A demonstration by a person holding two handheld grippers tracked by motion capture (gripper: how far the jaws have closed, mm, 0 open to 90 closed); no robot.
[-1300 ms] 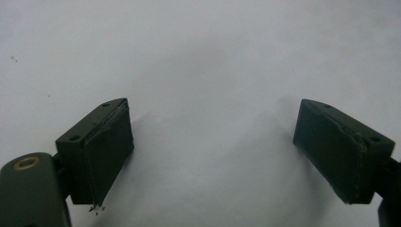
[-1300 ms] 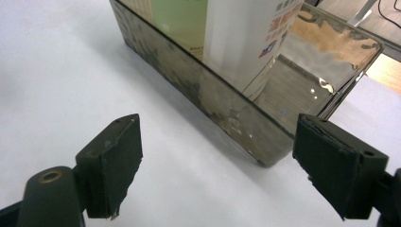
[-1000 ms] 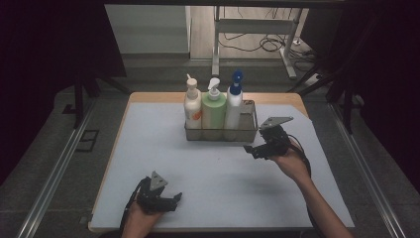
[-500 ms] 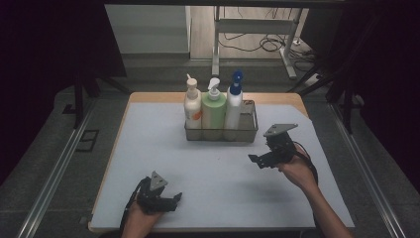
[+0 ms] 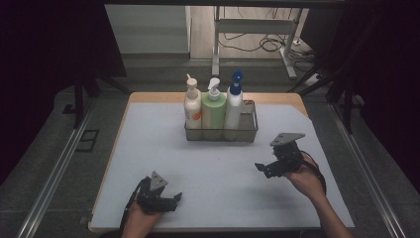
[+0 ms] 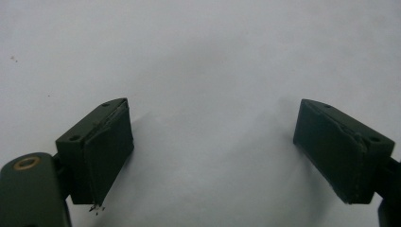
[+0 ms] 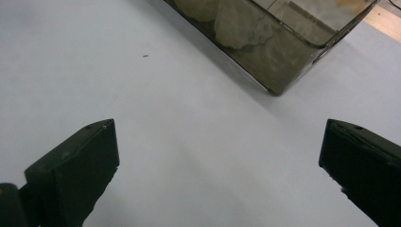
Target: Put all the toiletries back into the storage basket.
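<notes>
Three pump bottles (image 5: 214,106) sit in the wire basket (image 5: 247,134); your right gripper (image 5: 263,168), jaws just spread and empty, has released; left gripper (image 5: 174,198) spread, idle on the surface (image 5: 148,139)—next, withdraw clear.

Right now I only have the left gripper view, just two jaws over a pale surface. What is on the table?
Observer: A wire basket stands at the far middle of the table, holding three bottles in a row.
Operator: Which bottle is nearest the right hand-held gripper?
Observer: The blue-capped bottle, at the basket's right end.
Operator: Is the right hand-held gripper holding anything?
Observer: No. The right hand-held gripper has just been opening; its jaws stand wide apart over bare table, short of the basket.
</notes>
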